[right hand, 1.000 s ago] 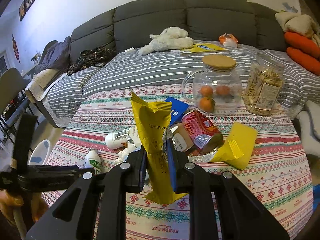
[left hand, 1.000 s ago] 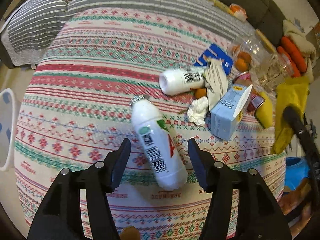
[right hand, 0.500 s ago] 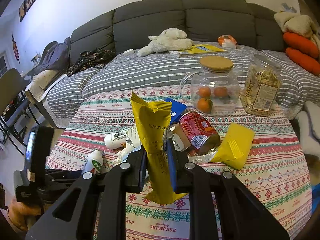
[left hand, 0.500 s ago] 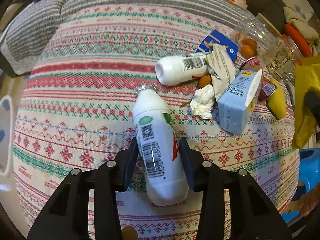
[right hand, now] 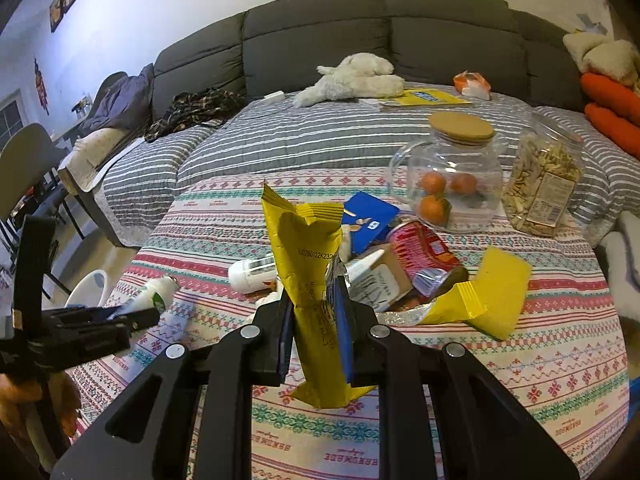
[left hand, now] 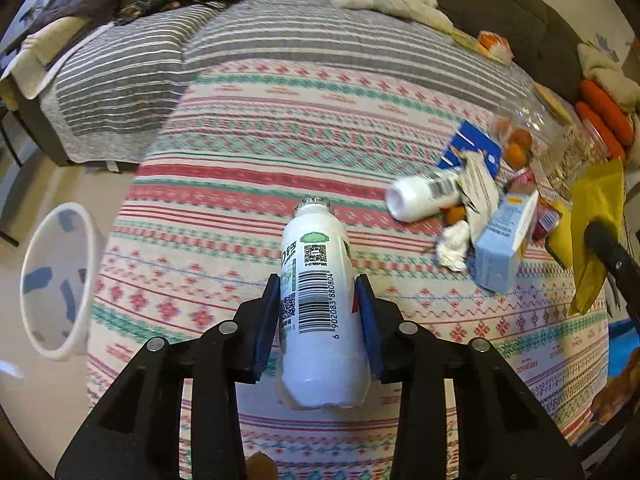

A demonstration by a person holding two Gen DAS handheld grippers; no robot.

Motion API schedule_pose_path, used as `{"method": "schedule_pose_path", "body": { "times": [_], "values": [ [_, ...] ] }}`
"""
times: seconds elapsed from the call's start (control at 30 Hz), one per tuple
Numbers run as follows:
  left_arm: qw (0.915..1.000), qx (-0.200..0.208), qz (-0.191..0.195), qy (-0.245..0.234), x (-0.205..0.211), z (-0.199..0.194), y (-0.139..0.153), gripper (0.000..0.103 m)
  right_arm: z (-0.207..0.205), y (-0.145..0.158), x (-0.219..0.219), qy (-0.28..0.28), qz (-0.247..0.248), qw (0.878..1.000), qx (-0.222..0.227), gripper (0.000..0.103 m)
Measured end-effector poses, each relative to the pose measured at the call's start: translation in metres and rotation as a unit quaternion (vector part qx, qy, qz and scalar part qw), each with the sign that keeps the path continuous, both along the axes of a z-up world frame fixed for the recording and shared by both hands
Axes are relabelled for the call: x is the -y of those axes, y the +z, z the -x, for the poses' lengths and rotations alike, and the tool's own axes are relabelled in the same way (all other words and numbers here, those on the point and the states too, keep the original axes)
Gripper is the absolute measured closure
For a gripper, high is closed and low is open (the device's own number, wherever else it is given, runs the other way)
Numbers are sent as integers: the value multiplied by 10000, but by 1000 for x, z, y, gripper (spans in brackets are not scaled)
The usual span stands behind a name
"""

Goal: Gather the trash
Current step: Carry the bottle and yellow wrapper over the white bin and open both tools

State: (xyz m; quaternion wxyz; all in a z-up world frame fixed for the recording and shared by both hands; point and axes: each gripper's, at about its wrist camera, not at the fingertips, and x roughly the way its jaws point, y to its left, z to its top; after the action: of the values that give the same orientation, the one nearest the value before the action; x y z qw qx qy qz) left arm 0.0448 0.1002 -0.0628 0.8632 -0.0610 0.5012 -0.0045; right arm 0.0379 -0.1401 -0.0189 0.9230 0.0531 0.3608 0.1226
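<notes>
A white plastic bottle (left hand: 316, 248) with a barcode label sits between the blue pads of my left gripper (left hand: 318, 286). The jaws are closing and the pads press on its sides, holding it off the patterned tablecloth (left hand: 240, 184), neck pointing away. In the right wrist view that left gripper (right hand: 132, 316) and the bottle (right hand: 162, 290) appear at the left. My right gripper (right hand: 314, 300) is shut on a crumpled yellow wrapper (right hand: 304, 248) that stands up between its fingers. More trash lies on the table: a second white bottle (left hand: 420, 196), a blue carton (left hand: 500, 248), a tissue (left hand: 452, 240) and a red can (right hand: 424, 256).
A white bin (left hand: 56, 280) stands on the floor left of the table. A glass jar of oranges (right hand: 452, 176) and a jar of snacks (right hand: 540, 188) stand at the table's far right. Another yellow wrapper (right hand: 492, 300) lies near the can. A striped bed and grey sofa lie behind.
My left gripper closed around the lying white bottle and lifted it off the cloth. The right gripper kept still with the yellow wrapper in it.
</notes>
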Motion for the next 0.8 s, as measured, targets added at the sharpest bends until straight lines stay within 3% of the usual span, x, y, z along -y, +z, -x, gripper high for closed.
{"method": "schedule_pose_path", "body": {
  "times": [0.37, 0.8],
  "values": [
    [9969, 194, -193, 739, -67, 11, 20, 67, 4, -2, -34, 317, -4, 9995, -22, 84],
    [9754, 240, -568, 2117, -186, 33, 31, 67, 22, -8, -75, 879, 41, 9961, -41, 84]
  ]
}}
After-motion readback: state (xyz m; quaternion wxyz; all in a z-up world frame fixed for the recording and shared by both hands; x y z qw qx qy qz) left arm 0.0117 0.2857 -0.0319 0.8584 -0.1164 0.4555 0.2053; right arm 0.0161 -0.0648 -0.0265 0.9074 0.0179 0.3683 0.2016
